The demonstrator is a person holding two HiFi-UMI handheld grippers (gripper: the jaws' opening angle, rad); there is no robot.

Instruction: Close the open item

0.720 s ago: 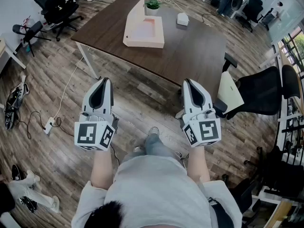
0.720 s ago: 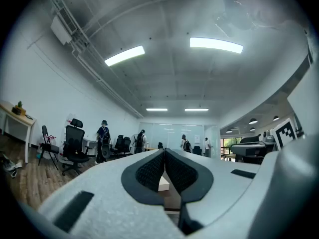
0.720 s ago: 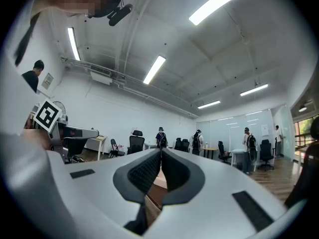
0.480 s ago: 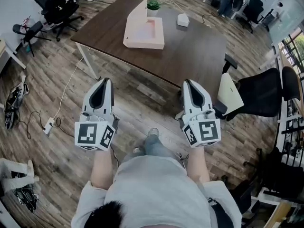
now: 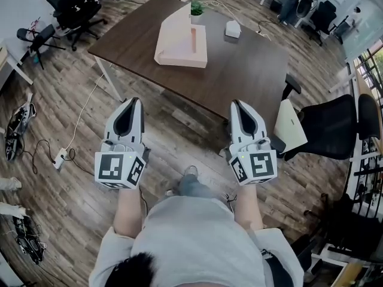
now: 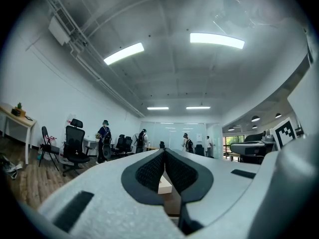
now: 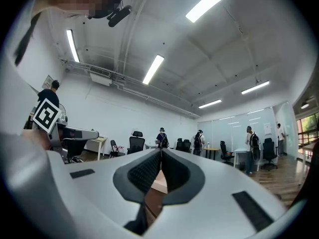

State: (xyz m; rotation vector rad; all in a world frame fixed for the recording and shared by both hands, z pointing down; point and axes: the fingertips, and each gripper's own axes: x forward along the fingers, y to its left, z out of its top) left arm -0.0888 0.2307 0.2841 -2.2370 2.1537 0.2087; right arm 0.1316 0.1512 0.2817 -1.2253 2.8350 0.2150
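Office floor, mid-approach: the open box (image 5: pixel 181 40) stands on the table (image 5: pixel 251 70), its lid raised. In the last half second the head view has shifted only slightly, suggesting a small step forward, and a bystander's shoe (image 5: pixel 7 184) has slid toward the left edge. The left claw (image 5: pixel 133 101) and right claw (image 5: pixel 237 103) are pinched shut and empty, well short of the box. Closing has not begun.
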